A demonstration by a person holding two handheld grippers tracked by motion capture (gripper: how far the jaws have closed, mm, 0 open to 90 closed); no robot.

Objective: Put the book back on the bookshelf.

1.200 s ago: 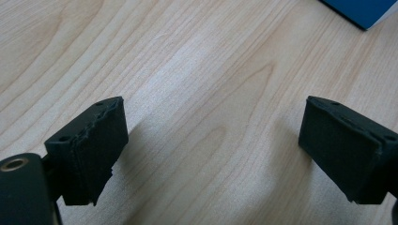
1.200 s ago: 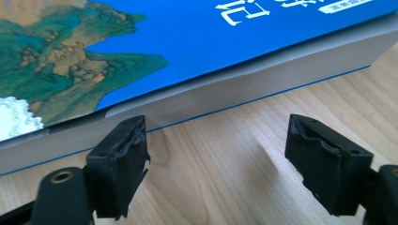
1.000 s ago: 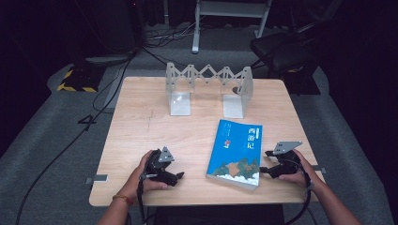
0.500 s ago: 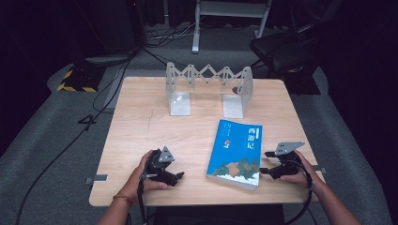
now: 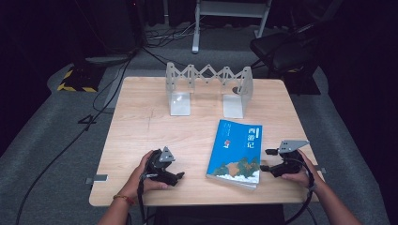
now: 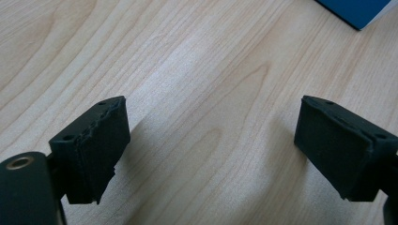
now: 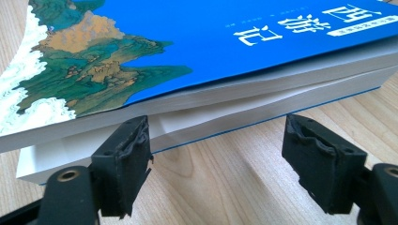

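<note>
A thick blue book (image 5: 237, 152) with a painted landscape on its cover lies flat on the wooden table (image 5: 141, 136), right of centre. My right gripper (image 5: 264, 160) rests just off the book's right edge, open, jaws facing the page edges (image 7: 234, 117) a short way off. The cover and upper pages bulge slightly above the lower pages. My left gripper (image 5: 179, 176) sits on the table near the front edge, left of the book, open over bare wood (image 6: 211, 140). A blue corner of the book (image 6: 356, 10) shows at the top right of the left gripper view.
A white expandable bookend rack (image 5: 209, 89) stands at the back of the table. Cables (image 5: 94, 112) and a yellow-and-black floor marker (image 5: 77, 80) lie on the grey floor to the left. A dark chair (image 5: 286, 51) stands behind at the right.
</note>
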